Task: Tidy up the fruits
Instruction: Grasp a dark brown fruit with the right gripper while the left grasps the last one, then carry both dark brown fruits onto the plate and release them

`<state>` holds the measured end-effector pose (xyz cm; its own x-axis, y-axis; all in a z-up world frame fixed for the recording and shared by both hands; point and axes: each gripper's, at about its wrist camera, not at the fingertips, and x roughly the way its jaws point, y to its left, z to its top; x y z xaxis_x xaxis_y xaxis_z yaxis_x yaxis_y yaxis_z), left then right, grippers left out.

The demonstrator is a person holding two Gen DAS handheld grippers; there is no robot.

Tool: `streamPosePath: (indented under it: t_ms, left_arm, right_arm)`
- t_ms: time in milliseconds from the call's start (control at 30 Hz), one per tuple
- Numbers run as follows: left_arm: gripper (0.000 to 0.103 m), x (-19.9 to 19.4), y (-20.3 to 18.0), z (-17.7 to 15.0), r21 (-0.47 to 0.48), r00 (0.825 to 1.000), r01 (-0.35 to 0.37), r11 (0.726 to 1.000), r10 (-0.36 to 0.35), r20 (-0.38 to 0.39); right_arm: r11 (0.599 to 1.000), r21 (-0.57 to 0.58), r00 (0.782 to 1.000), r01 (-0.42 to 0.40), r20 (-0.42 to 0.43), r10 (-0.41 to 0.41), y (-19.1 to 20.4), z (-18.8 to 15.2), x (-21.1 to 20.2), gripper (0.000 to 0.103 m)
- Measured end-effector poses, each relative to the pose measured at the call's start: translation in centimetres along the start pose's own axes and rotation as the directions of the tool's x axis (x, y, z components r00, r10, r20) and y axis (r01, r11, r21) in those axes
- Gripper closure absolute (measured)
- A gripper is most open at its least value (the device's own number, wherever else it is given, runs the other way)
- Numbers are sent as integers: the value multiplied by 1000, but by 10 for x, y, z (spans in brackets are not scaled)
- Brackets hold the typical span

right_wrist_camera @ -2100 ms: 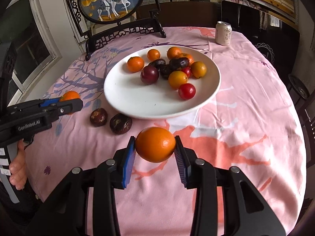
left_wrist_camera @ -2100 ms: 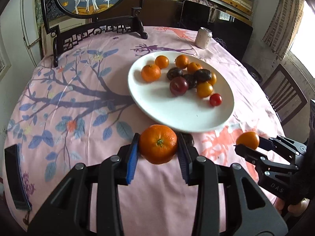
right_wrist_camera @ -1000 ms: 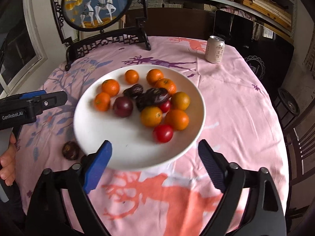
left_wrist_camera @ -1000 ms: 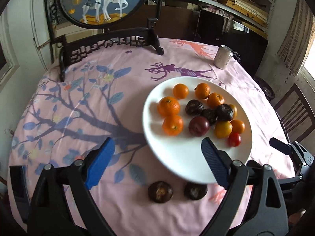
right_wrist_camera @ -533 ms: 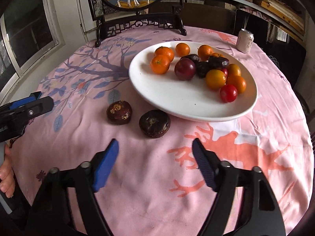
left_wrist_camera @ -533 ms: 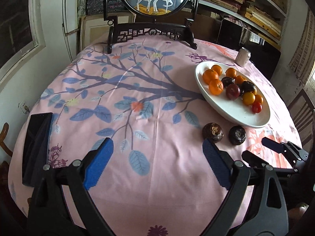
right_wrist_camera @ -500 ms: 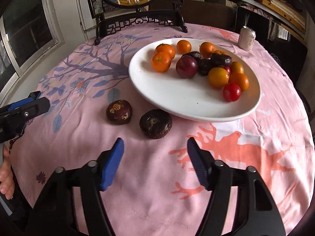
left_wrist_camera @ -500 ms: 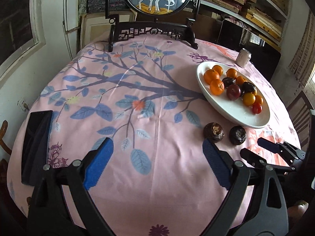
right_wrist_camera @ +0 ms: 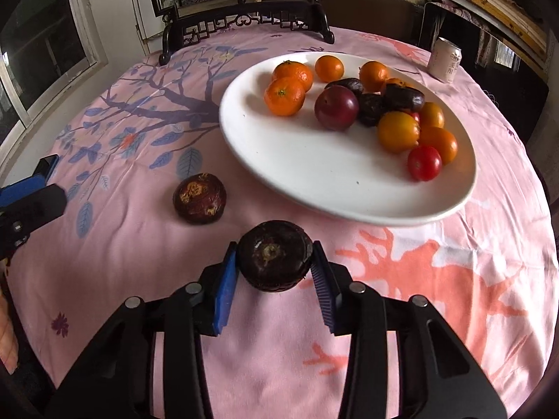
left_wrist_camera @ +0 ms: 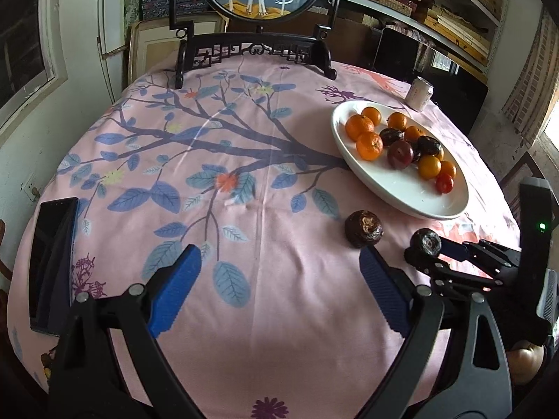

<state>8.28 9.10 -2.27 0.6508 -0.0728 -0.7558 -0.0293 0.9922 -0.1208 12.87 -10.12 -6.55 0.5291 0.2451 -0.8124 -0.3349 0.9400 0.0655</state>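
Observation:
A white plate (right_wrist_camera: 314,174) (left_wrist_camera: 401,192) holds several oranges, dark fruits and small tomatoes. My right gripper (right_wrist_camera: 274,276) is shut on a dark brown round fruit (right_wrist_camera: 275,259), low over the cloth just in front of the plate; it shows in the left wrist view (left_wrist_camera: 425,241) too. A second dark brown fruit (right_wrist_camera: 200,198) (left_wrist_camera: 363,228) lies on the cloth to its left. My left gripper (left_wrist_camera: 279,293) is wide open and empty, above the cloth left of both fruits.
A pink floral tablecloth (left_wrist_camera: 209,174) covers the round table. A black phone (left_wrist_camera: 52,262) lies at the left edge. A drink can (right_wrist_camera: 445,59) stands behind the plate. A dark wooden stand with a round deer picture (left_wrist_camera: 258,45) is at the back.
Both grippers let go of their oranges onto the plate and drew back. The right gripper then narrowed and closed on the nearer dark fruit. The left gripper stays open.

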Motion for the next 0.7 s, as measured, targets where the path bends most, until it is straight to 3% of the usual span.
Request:
streamPosePath:
  t_ms: [267,467,500,533,633,700]
  left_arm:
    - [9,43,-64,8,129,997,16,991,-7,-72]
    - [12,84,-88,12,172,992,-35,984,55,-113]
    - [17,89,-88,13,167,991,-39,985,60,-122]
    - [33,94,-88,12,166,989,-39,985,62,-136]
    - [60,96,-89,11,171,991,-28,985,50,-127]
    - [62,93,-89,9,171,991,-18,985,41,-130]
  right_arm:
    - [992,125,998,-7,57,-1,-54,-46,-47,61]
    - [987,157,997,-45,73,34,-70,-54,-52,61]
    - [986,160,996,-48,77,36,-71,-54,-52,61]
    - [985,162,996,-53,80,40,-71,-53,-53,61]
    - [985,163,996,-62,80,49,-70,-53,-52,61]
    - [985,162,995,-66,78,54,-68,-53,-52,61]
